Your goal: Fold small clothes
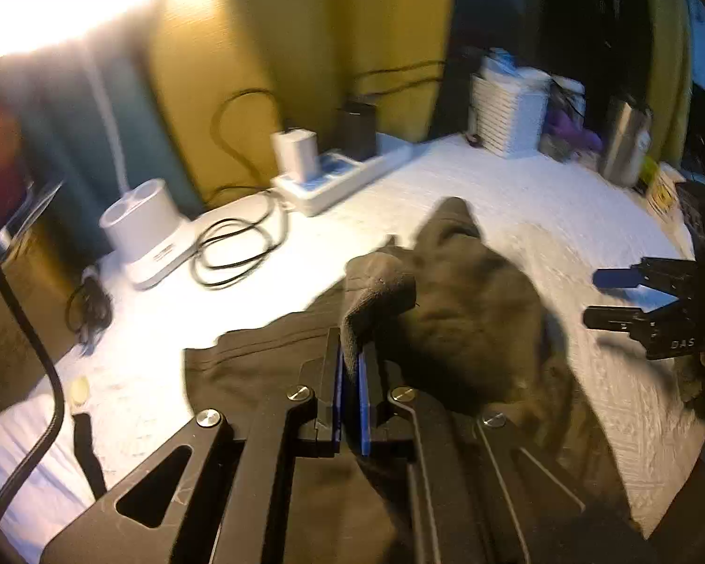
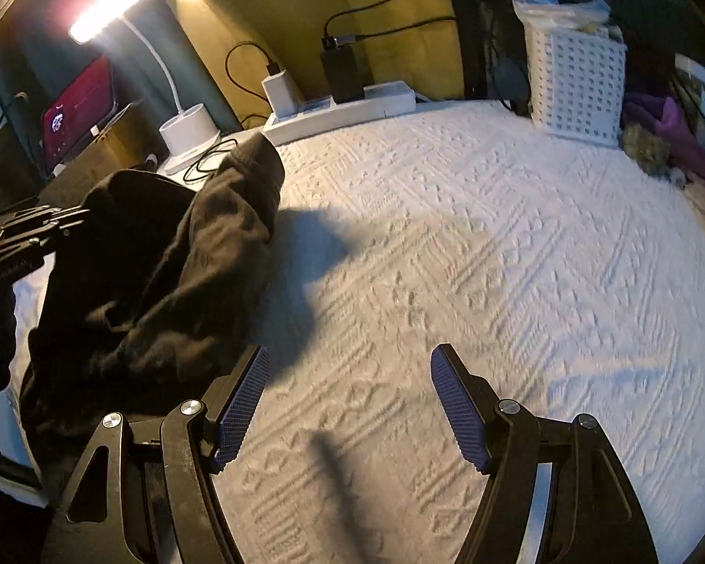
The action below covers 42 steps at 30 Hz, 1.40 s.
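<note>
A: What is sitting along the left edge?

B: A white lamp base (image 1: 138, 228) is standing near the back-left edge, a coiled black cable (image 1: 237, 246) is lying just beside it, and a white power strip (image 2: 338, 110) is running along the back against the yellow wall (image 1: 268, 37).

A: And the garment?

B: The dark garment (image 2: 164, 258) is hanging in a bunched heap over the left part of the desk (image 2: 470, 244). The left gripper (image 1: 351, 362) is clenching a fold of it between its blue pads (image 1: 363, 404), and the cloth's lower part is spreading flat on the surface beneath.

A: The other side?

B: The right gripper (image 2: 350, 404) is standing released, jaws wide apart, gripping nothing, just beside the garment's right edge.

A: Where is there room?

B: The white textured cover is lying bare across the middle and right. At the back right, a white lattice basket (image 2: 575, 89) and purple cloth (image 2: 672, 134) are crowding the corner.
</note>
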Tool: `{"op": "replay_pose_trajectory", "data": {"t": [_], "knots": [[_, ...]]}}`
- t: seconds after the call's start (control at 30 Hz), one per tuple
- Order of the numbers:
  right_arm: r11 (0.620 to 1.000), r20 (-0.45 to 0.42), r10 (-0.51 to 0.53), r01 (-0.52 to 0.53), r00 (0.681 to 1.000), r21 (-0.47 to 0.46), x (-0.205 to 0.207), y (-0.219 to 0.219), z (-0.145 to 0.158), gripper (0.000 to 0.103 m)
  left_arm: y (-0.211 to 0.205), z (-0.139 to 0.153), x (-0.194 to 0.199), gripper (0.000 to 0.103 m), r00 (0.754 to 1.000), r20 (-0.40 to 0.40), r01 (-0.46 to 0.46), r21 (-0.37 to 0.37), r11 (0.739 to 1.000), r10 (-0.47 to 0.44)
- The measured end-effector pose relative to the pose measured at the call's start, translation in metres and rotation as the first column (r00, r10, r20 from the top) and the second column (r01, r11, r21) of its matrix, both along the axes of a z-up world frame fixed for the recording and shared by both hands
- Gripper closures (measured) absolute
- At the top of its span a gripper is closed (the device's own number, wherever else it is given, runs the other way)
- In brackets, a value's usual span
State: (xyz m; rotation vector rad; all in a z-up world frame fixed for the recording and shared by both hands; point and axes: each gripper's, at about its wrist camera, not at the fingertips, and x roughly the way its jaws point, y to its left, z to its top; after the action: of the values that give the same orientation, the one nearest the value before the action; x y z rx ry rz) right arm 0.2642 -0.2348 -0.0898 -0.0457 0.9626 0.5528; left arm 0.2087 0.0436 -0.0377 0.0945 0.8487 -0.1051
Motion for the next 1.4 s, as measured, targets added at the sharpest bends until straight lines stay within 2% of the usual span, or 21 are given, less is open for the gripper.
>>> {"op": "replay_pose_trajectory", "data": {"t": [0.33, 0.5, 0.63, 0.7, 0.73, 0.77, 0.93, 1.1, 1.27, 1.4], "knots": [[0.999, 0.016, -0.036, 0.036, 0.999, -0.015, 0.012, 0.024, 0.007, 0.03, 0.062, -0.029, 0.008, 0.099, 0.997, 0.004, -0.08, -0.073, 0.994, 0.081], [0.999, -0.007, -0.044, 0.043, 0.999, -0.028, 0.016, 0.034, -0.001, 0.03, 0.089, -0.053, 0.02, 0.099, 0.992, -0.04, -0.126, -0.097, 0.987, 0.123], [0.998, -0.004, -0.044, 0.043, 0.999, -0.046, 0.018, 0.04, -0.002, 0.03, 0.094, -0.06, 0.022, 0.093, 0.982, -0.07, -0.18, -0.075, 0.981, 0.175], [0.998, -0.003, -0.045, 0.045, 0.999, -0.048, 0.019, 0.042, -0.002, 0.03, 0.094, -0.05, 0.016, 0.073, 0.981, -0.051, -0.192, -0.09, 0.977, 0.188], [0.998, -0.004, -0.045, 0.045, 0.999, -0.048, 0.02, 0.042, -0.002, 0.03, 0.091, -0.042, 0.012, 0.049, 0.981, -0.027, -0.194, -0.088, 0.977, 0.192], [0.998, -0.003, -0.045, 0.045, 0.999, -0.048, 0.02, 0.041, -0.002, 0.03, 0.084, -0.031, 0.004, 0.043, 0.983, 0.014, -0.183, -0.086, 0.979, 0.185], [0.998, 0.001, -0.043, 0.043, 0.999, -0.038, 0.017, 0.037, -0.001, 0.03, 0.039, -0.008, -0.015, 0.042, 0.998, 0.041, -0.048, -0.08, 0.996, 0.052], [0.998, 0.009, -0.054, 0.054, 0.999, -0.02, 0.01, 0.025, 0.001, 0.03, -0.017, -0.014, -0.025, 0.042, 0.996, 0.005, 0.094, -0.024, 0.995, -0.094], [0.997, 0.005, -0.075, 0.075, 0.997, -0.005, 0.003, 0.008, -0.001, 0.03, -0.05, -0.018, -0.032, 0.042, 0.98, -0.01, 0.199, 0.008, 0.98, -0.199], [0.996, -0.004, -0.091, 0.091, 0.996, 0.005, -0.001, -0.004, -0.007, 0.03, -0.065, -0.029, -0.032, 0.042, 0.971, -0.069, 0.234, 0.074, 0.969, -0.229]]}}
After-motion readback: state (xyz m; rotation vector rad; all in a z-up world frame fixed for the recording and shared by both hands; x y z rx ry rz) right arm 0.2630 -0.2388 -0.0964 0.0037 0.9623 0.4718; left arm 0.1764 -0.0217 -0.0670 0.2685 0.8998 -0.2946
